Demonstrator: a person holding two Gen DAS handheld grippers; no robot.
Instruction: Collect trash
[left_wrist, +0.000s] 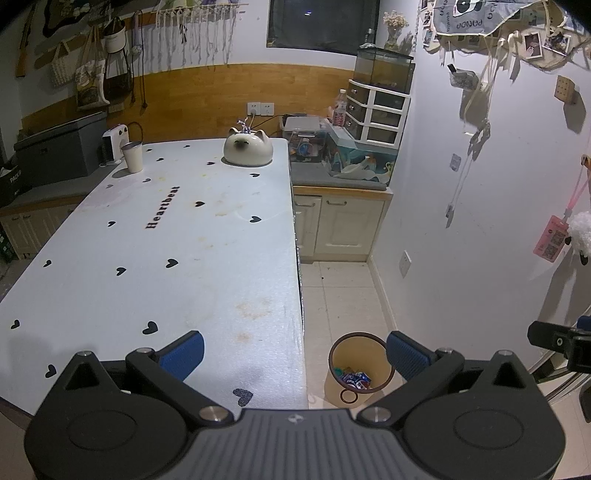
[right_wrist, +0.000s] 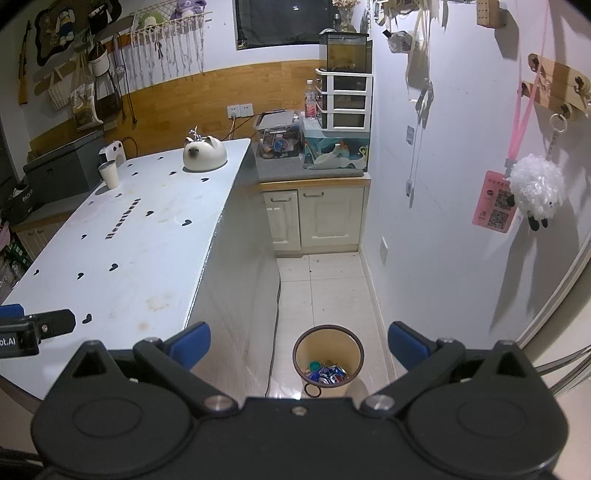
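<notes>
Left wrist view: the left gripper (left_wrist: 295, 354) has its fingers wide apart and holds nothing. It hangs over the near right edge of the table (left_wrist: 166, 240), so one blue pad sits above the tabletop and the other above the floor. The bin (left_wrist: 360, 369) stands on the tiles just beyond that edge, below and between the fingers, toward the right pad; crushed cans (left_wrist: 354, 380) and a green cap lie at its bottom. The only loose thing left that might be trash is the cup (left_wrist: 133, 157), upright near the far left corner, well away from the fingers. The cat-shaped pot (left_wrist: 247, 149) at the far right edge looks like a fixture, not rubbish.

Right wrist view: the right gripper (right_wrist: 299, 347) is also spread open and empty, hanging off the table (right_wrist: 129, 240), over the floor. The bin (right_wrist: 328, 360) lies straight ahead and below, centred between the pads. The cup (right_wrist: 109, 173) stands far off to the left.

If the cup counts as trash, the left gripper is nearer it; otherwise the job looks nearly done.
</notes>
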